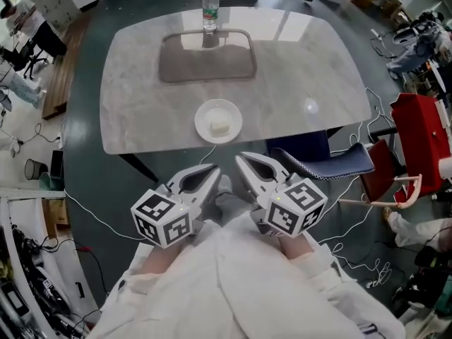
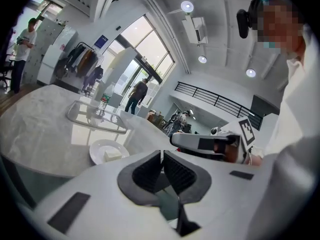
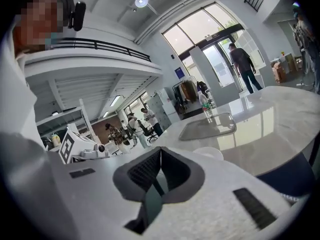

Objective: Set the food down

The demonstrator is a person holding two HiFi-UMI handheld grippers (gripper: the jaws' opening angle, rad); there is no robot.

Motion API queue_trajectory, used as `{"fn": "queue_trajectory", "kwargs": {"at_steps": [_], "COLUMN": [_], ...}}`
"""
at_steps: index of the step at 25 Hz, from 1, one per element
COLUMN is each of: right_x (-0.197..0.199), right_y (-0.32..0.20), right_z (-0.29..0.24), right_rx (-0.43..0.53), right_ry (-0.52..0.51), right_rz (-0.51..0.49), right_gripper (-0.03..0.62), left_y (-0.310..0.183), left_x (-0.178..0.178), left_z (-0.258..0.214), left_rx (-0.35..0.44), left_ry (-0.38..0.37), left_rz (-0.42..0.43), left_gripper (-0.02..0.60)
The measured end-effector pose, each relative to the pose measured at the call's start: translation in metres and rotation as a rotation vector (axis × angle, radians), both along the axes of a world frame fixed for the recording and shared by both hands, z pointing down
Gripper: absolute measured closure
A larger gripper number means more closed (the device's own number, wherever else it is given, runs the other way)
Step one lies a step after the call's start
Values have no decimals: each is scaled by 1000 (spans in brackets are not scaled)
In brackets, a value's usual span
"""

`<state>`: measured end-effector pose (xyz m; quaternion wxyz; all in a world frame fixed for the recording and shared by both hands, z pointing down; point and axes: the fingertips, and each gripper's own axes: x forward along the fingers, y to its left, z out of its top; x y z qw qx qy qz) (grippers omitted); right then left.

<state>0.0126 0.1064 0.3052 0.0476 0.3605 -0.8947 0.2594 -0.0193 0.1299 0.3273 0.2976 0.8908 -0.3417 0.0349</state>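
A white plate (image 1: 218, 121) with a pale block of food (image 1: 221, 126) sits near the front edge of the marble table (image 1: 304, 69). My left gripper (image 1: 210, 173) and right gripper (image 1: 244, 162) are both held close to my body, below and in front of the table edge, well short of the plate. Their tips point toward the table, nearly side by side. Each one is shut with nothing between its jaws. The left gripper view shows its shut jaws, the left gripper (image 2: 161, 155), with the plate (image 2: 106, 151) beyond. In the right gripper view, the right gripper (image 3: 160, 153) half hides the plate (image 3: 210, 153).
A grey tray (image 1: 206, 56) lies at the table's far side with a water bottle (image 1: 210, 8) at its back rim. A blue chair (image 1: 330, 159) stands under the table's right front corner. Cables run over the floor, a red object (image 1: 418, 127) stands at right, and people are in the background.
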Motion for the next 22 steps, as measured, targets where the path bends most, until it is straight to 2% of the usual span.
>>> {"fn": "queue_trajectory", "kwargs": {"at_steps": [7,14,19,22], "right_x": [6,35,45,40], "right_y": [-59,-104,-125,-131], "right_z": [-1,2,7,16], "right_rx": [-1,-7,-7,-35], "right_ry": [6,4,14,16], "right_rz": [-41,-33,-40,-55], "right_gripper": [591,591,592,591], "left_y": [-61,-109,-130,-131], "left_x": [1,18,26,28], "left_z": [-5,1,5,12], "left_rx": [4,-9,-18,-43], "left_ry": [5,-1,-4,-9], "left_rz": [-62,-65,-88,-69], "left_gripper": [554,554,554,554]}}
